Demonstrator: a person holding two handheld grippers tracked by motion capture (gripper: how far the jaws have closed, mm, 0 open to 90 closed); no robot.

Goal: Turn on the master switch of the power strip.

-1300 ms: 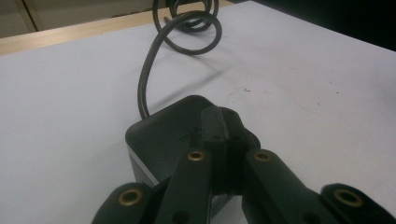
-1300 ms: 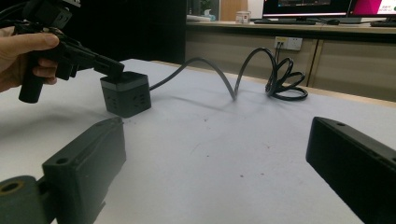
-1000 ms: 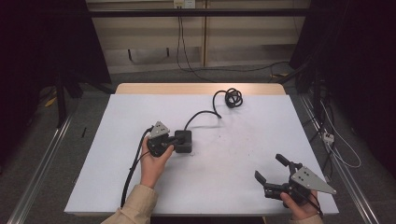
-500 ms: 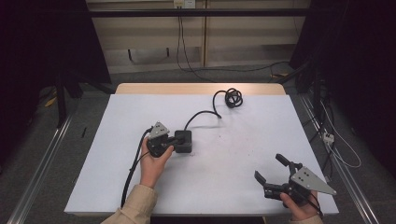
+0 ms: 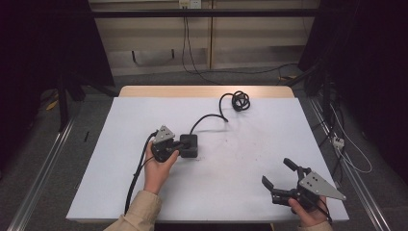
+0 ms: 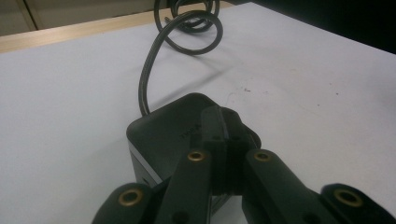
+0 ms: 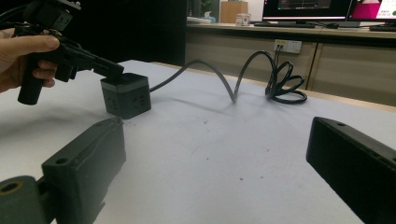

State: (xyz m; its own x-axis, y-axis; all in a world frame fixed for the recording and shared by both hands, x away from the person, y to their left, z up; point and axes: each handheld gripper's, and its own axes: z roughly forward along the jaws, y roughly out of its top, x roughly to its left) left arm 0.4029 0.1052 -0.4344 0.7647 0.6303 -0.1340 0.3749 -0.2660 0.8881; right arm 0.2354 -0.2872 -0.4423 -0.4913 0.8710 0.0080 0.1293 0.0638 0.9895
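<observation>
A black cube-shaped power socket (image 5: 190, 146) (image 6: 161, 133) (image 7: 125, 97) sits left of the middle of the white table top (image 5: 231, 192). Its black cable (image 5: 208, 118) (image 7: 219, 77) arcs away to a coil (image 5: 239, 100) (image 6: 189, 25) (image 7: 282, 81) near the far edge. My left gripper (image 5: 184, 143) (image 6: 219, 119) (image 7: 112, 71) is shut, jaws pressed together with nothing between them, and its tips lie over the cube's top. At the front right corner my right gripper (image 5: 275, 172) (image 7: 217, 128) stands open and holds nothing, pointing toward the cube from well away.
A wooden strip (image 5: 202, 91) borders the table's far edge. Beyond it a wall socket (image 7: 288, 45) and hanging cables (image 5: 186, 43) show. Loose cables (image 5: 344, 144) lie on the floor to the right.
</observation>
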